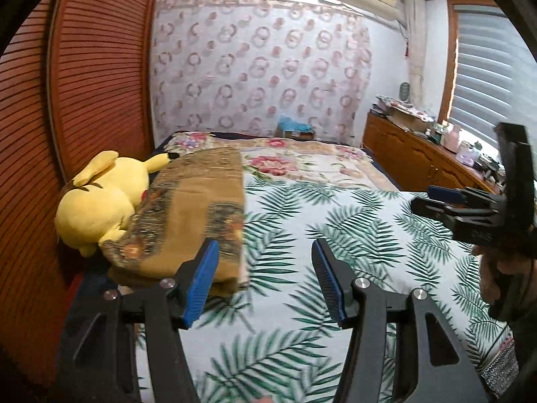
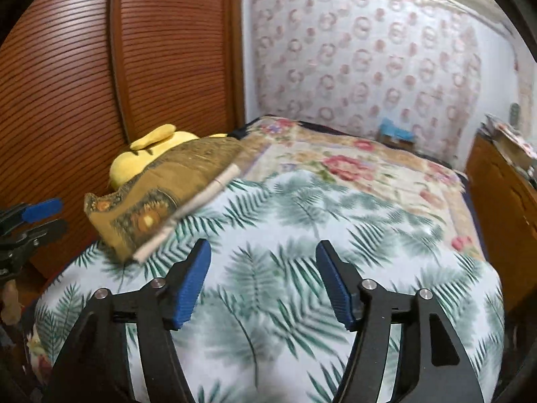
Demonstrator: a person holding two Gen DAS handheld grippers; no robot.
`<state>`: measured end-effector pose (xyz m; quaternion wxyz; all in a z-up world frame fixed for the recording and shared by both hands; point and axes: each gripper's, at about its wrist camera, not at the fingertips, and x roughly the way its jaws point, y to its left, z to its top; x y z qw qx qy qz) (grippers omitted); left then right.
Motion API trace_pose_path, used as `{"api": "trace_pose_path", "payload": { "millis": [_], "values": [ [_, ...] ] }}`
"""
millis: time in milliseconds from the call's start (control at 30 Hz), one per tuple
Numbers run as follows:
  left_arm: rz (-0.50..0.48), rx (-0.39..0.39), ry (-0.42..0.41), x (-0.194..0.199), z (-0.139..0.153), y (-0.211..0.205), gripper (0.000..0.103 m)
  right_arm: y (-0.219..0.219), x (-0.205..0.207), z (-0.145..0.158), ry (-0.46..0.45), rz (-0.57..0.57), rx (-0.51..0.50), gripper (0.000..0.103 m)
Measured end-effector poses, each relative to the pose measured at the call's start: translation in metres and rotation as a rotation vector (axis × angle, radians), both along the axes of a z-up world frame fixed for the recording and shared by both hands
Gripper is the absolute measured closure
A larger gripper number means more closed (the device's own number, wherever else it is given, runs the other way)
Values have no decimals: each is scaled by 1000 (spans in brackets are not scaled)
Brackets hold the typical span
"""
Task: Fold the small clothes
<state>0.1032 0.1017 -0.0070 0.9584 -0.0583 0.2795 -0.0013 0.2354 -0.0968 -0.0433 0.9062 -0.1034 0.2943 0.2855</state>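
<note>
Matt cloth bedspread (image 2: 285, 221), slatted wooden wardrobe (image 2: 67, 84)

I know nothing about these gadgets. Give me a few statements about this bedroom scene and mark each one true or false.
1. The folded brown cloth lies beside the yellow plush toy. True.
2. The left tool is clamping the cloth. False: its jaws stand apart with nothing between them.
3. The right tool is empty. True.
4. The bedspread near the tools shows green leaves. True.
5. The plush toy sits on the wooden cabinet. False: it lies on the bed by the slatted wardrobe.
</note>
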Motion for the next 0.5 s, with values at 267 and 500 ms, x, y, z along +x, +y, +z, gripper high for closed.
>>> {"api": "trace_pose_path", "payload": {
  "millis": [267,500],
  "values": [
    [-51,12,-45,-2,20,-40,47,-68,-51,21,-74,-164,64,23],
    [-36,18,-69,-7,32,-56,46,-108,-85,44,-149,-244,109,23]
  ]
}}
